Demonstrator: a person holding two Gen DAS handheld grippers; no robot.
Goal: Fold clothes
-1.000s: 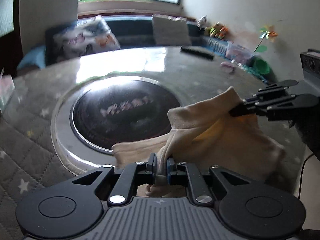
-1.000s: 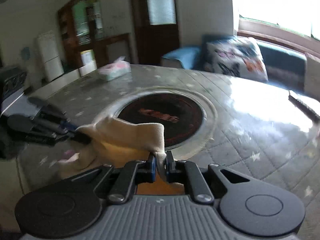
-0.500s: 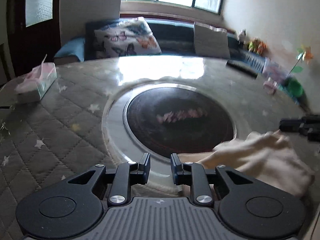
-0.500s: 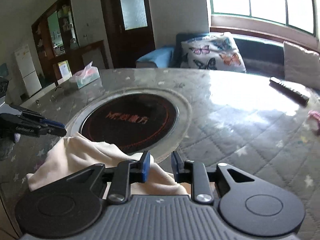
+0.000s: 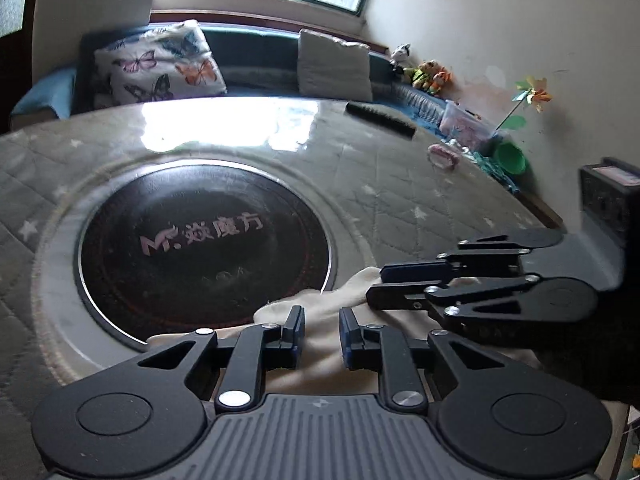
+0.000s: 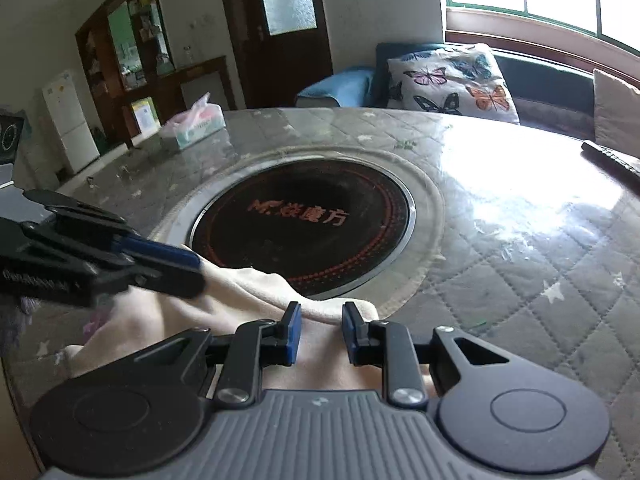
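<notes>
While the cream garment (image 5: 320, 320) lies bunched at the lower centre of both frames, on the quilted table (image 5: 400, 200) and overlapping the rim of the dark round hotplate (image 5: 200, 240), the left gripper (image 5: 320, 334) hangs over it, its jaws closing with cloth below the gap but unpinched. Nearby, the right gripper (image 6: 320, 334) also stands parted, gripping nothing.

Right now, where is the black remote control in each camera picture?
Left wrist view: the remote control lies at the table's far side, upper middle-right of the picture, in front of the grey cushion.
Right wrist view: the remote control is at the right edge, partly cut off.
Shared landmark: the butterfly pillow behind the table.
</notes>
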